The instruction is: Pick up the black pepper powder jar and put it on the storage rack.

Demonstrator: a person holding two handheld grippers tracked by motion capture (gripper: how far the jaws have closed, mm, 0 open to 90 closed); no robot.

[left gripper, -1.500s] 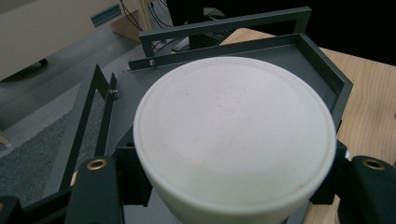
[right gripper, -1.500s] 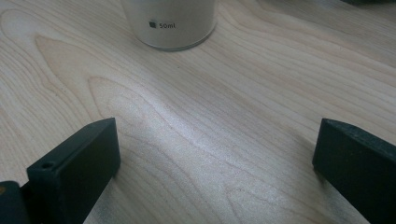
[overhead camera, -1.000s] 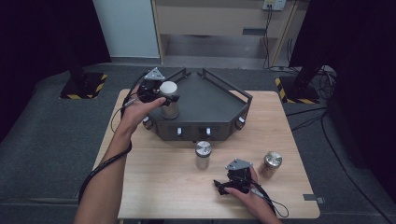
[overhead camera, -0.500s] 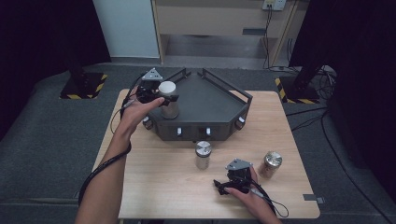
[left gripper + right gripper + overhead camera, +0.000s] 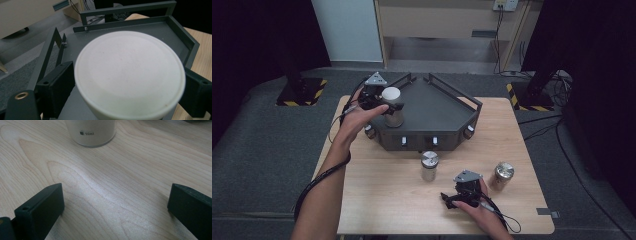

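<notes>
Left gripper [image 5: 384,104] at white-lidded jar [image 5: 392,106] standing on dark tray [image 5: 439,117], near tray's left corner. Fingers [image 5: 58,88] have just been opening, flank lid, pads off it. Right gripper [image 5: 452,199] on worktop [image 5: 377,200] in front of tray, fingers [image 5: 41,206] spread wide, holding nothing.

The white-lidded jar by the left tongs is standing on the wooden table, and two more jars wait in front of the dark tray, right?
Not quite. The white-lidded jar stands on the dark tray, not on the wooden table; the high view shows it. The left tongs sit around it, their jaws having just been opening. The two other jars do wait in front of the tray.
</notes>
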